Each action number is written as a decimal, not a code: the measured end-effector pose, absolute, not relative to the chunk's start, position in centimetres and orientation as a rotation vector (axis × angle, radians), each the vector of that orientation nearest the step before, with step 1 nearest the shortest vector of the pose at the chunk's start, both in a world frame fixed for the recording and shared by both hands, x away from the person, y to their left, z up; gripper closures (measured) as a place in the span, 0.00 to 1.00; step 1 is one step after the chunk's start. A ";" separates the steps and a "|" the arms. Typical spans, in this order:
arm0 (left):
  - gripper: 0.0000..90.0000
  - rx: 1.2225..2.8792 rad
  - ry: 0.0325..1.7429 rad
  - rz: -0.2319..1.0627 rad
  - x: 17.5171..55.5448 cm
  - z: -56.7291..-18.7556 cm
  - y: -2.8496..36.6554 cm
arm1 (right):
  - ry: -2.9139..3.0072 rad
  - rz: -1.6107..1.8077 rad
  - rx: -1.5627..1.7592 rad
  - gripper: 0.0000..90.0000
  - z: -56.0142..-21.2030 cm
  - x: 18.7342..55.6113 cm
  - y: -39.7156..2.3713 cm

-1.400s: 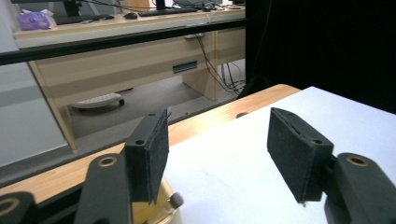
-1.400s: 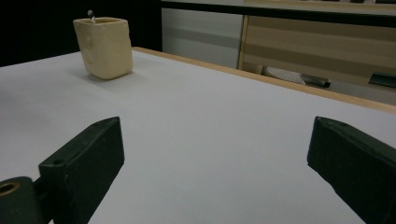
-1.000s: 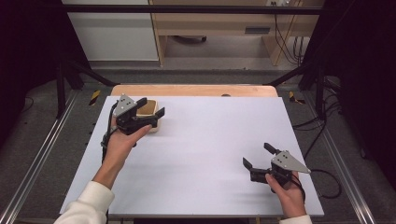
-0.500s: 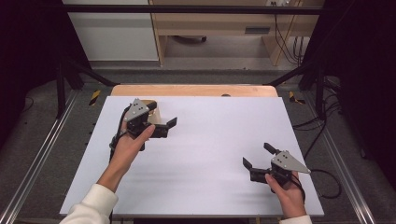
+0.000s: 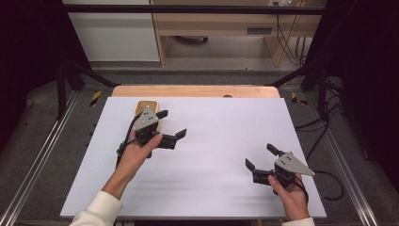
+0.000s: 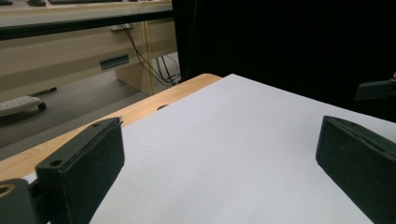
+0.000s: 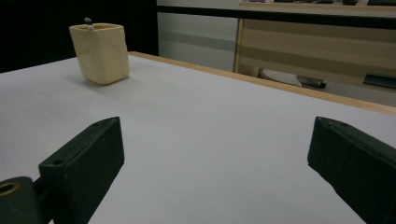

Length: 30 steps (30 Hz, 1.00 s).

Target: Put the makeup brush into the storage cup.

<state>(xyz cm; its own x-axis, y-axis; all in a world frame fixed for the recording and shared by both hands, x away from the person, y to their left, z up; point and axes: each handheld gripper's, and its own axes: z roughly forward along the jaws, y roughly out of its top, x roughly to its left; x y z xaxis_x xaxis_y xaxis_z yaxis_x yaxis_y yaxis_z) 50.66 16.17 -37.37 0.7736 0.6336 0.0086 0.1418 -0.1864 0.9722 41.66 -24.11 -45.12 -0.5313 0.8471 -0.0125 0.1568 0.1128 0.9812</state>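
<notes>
The cream cup [image 7: 100, 53] is standing free at the table's far edge, risking a knock from the left gripper [image 5: 164, 127], which is hovering just beside it, released like the right gripper [image 5: 260, 157].

Even, soft overhead light falls on the white tabletop [image 5: 211, 155], which reads bright without glare, while the surroundings at 3 and 9 o'clock sink into near black. Shadows are faint. The high view is slightly soft; in both gripper views the near black jaws are blurred, the background dim.
</notes>
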 end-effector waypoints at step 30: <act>0.01 1.681 0.621 0.534 46.0 -38.7 21.2 | 1.795 1.455 0.971 0.04 -45.2 41.5 -23.8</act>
<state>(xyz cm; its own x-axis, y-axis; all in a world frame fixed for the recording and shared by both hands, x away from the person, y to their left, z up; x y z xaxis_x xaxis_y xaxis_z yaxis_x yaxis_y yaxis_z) 45.98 21.25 -38.72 0.7519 0.6591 0.0149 0.1134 -0.1516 0.9819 41.51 -23.84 -45.17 -0.5343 0.8451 -0.0185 0.1567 0.1206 0.9802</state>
